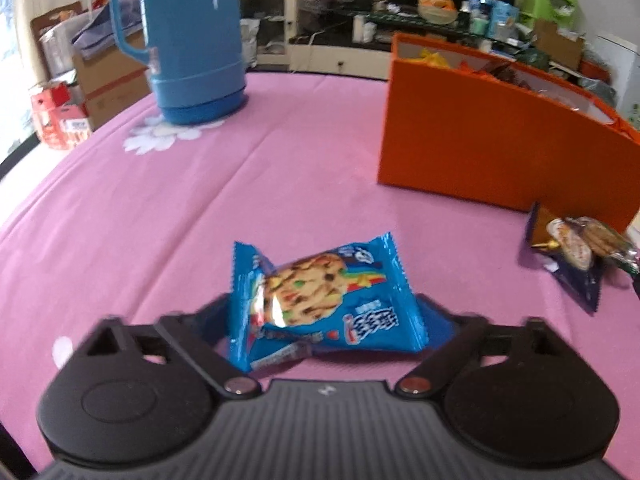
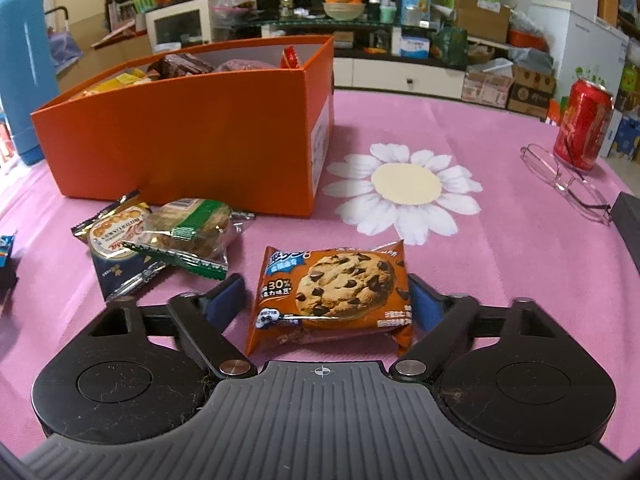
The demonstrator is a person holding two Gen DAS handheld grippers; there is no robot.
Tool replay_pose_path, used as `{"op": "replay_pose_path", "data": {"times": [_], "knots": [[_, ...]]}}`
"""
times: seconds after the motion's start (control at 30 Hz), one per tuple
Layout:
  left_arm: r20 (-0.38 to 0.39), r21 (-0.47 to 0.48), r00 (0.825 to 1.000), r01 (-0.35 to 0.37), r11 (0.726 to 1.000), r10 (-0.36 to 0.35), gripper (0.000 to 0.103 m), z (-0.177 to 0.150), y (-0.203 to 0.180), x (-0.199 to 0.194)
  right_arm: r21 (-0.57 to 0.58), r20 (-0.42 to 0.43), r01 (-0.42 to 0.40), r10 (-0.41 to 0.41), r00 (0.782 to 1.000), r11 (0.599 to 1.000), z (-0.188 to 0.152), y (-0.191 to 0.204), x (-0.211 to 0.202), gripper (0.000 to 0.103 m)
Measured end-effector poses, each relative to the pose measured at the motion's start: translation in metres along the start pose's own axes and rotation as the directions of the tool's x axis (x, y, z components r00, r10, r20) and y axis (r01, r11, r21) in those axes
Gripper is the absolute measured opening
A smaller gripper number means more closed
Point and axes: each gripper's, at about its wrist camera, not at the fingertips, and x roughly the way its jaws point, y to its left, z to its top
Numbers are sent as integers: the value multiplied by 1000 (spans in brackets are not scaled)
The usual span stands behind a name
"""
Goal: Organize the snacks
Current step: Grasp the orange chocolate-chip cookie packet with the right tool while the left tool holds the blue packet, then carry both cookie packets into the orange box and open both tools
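In the left wrist view my left gripper [image 1: 324, 308] is shut on a blue cookie packet [image 1: 320, 304], tilted and a little above the pink tablecloth [image 1: 160, 208]. In the right wrist view my right gripper [image 2: 326, 300] stands open around an orange chocolate-chip cookie packet [image 2: 332, 296] that lies on the cloth; the left finger [image 2: 226, 300] is apart from it, the right one is at its edge. The orange box [image 2: 192, 140], holding several snacks, stands behind; it also shows in the left wrist view [image 1: 500, 140]. A dark blue snack packet [image 2: 120, 256] and a green-striped cookie packet [image 2: 192, 232] lie in front of the box.
A blue thermos [image 1: 192, 40] stands at the far left of the table. A red soda can [image 2: 584, 124], a pair of glasses [image 2: 568, 180] and a dark object [image 2: 630, 216] are at the right edge. A cluttered room lies beyond the table.
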Motion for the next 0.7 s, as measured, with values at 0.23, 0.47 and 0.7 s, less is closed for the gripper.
{"op": "replay_pose_path", "data": {"times": [0.23, 0.47, 0.7], "knots": [[-41, -82, 986, 156, 984, -159, 67, 0, 22, -20, 111, 8, -53, 53, 999, 992, -8, -15, -34, 49], [35, -78, 965, 261, 962, -259, 67, 35, 17, -49, 244, 71, -160, 146, 987, 957, -21, -14, -85, 49], [186, 16, 941, 283, 959, -281, 67, 139, -32, -34, 121, 236, -202, 170, 957, 972, 88, -1, -74, 50]]}}
